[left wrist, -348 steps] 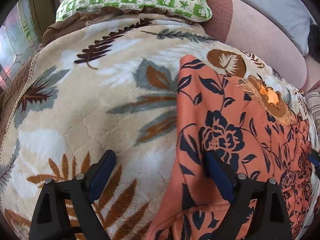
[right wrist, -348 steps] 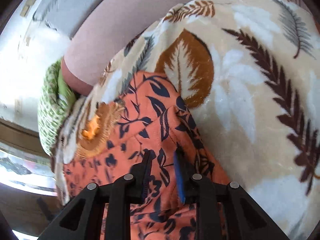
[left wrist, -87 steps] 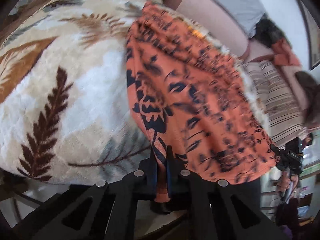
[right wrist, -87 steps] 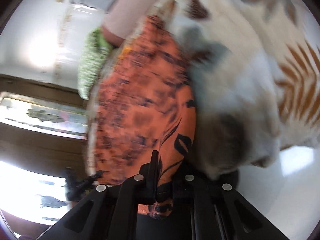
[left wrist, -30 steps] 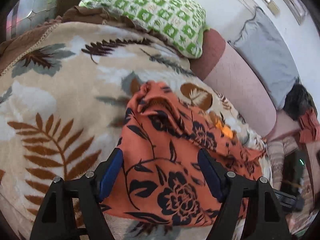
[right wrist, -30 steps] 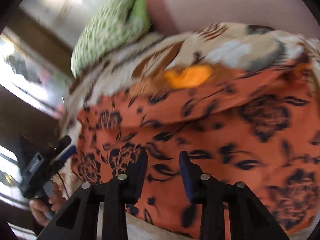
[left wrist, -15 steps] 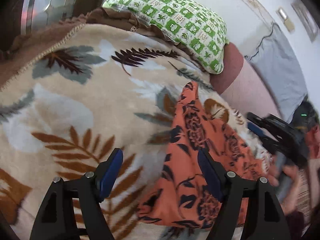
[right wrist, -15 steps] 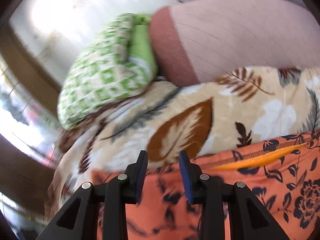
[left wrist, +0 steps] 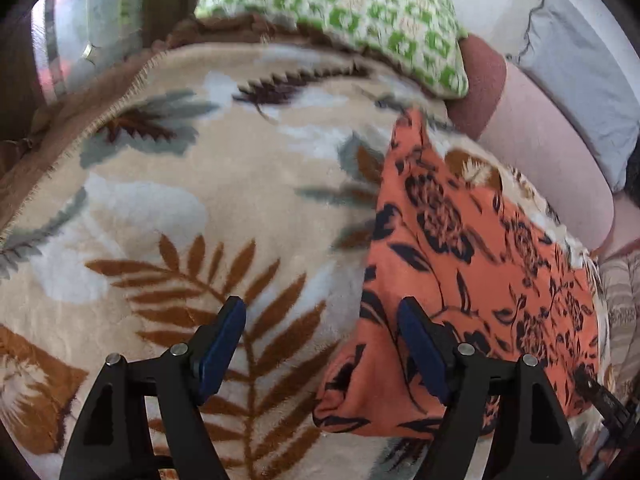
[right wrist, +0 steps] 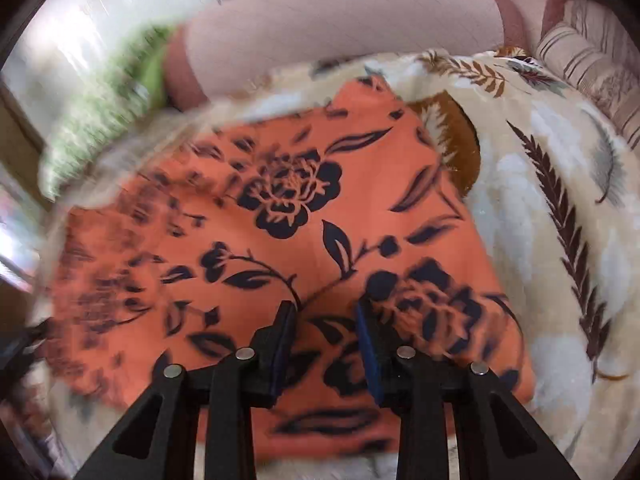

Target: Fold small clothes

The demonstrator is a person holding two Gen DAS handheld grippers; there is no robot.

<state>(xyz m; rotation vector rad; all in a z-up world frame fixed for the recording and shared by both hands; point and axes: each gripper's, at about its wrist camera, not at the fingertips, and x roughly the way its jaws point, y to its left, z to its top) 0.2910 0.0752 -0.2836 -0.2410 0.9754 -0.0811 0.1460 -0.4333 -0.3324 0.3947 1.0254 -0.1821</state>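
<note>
The orange flowered cloth lies on the leaf-patterned blanket at 3 o'clock of the spread, empty left gripper, while the right gripper hangs parted, empty, above it.

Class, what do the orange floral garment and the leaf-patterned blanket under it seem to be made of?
Orange floral garment: thin, matte woven cloth, probably cotton or rayon; it lies flat with soft folds. Leaf-patterned blanket: plush fleece, probably synthetic; its surface looks fuzzy and thick.
</note>
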